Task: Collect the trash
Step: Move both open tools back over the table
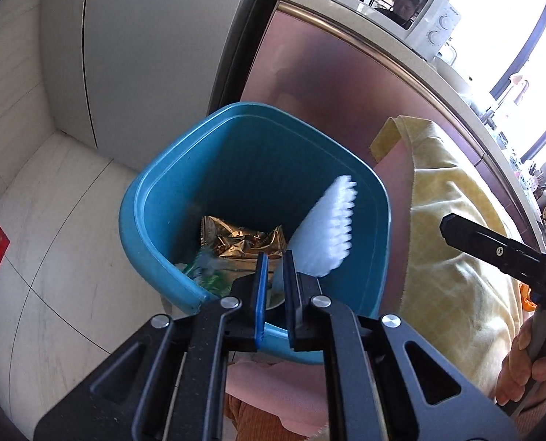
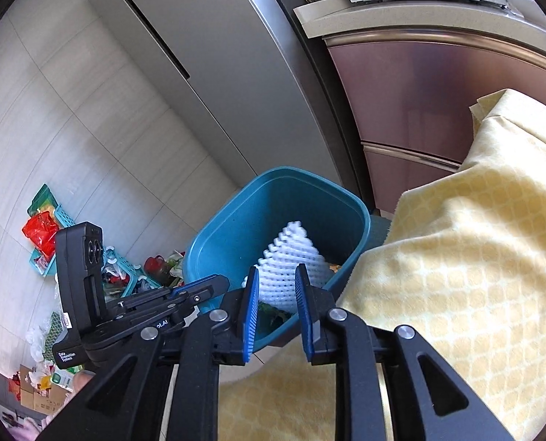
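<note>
Left gripper (image 1: 274,257) hangs over bin (image 1: 151,191) rim, seemingly gripping nothing.

The left gripper (image 1: 274,272) is showing a black angular frame with triangular cut-outs, round silver pivot pins and blue pads lining its jaws. The right gripper (image 2: 274,294) is built alike, its blue pads (image 2: 246,316) ribbed like combs. Seen from the right wrist, the left one is carrying a black camera block with two round lenses and small white lettering. A hand (image 1: 526,367) is gripping a grey handle.
</note>
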The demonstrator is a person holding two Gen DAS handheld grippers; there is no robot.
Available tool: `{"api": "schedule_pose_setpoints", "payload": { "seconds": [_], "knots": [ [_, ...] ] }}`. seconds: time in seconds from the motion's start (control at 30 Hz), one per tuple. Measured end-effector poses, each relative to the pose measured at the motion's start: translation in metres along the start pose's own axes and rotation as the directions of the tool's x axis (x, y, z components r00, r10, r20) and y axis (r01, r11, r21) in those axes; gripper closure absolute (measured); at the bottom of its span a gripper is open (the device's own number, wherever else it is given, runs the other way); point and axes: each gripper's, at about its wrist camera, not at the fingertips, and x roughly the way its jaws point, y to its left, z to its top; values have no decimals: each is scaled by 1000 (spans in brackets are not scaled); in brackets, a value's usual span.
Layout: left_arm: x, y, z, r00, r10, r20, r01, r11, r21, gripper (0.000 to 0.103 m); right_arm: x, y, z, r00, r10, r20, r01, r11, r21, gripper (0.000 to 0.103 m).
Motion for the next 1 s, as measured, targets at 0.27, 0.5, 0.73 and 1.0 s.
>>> {"api": "schedule_pose_setpoints", "payload": {
  "seconds": [0.27, 0.5, 0.73, 1.0],
  "knots": [
    [-26, -23, 0, 998, -24, 65, 20, 998, 62, 92, -38, -8, -8, 998, 21, 65, -22, 1000, 11, 77],
    [-47, -64, -3, 991, -88, 102, 73, 986, 149, 82, -88, -18, -23, 988, 19, 150, -21, 1000, 14, 74],
    [-55, -122, -20, 978, -197, 68, 171, 946, 276, 68, -138, -41, -53, 972, -42, 230, 28, 998, 60, 68],
    [-42, -208, -48, 952, -303, -30, 289, 866, 408, 66, -197, -96, -93, 937, -187, 296, 135, 973, 188, 68]
  ]
}}
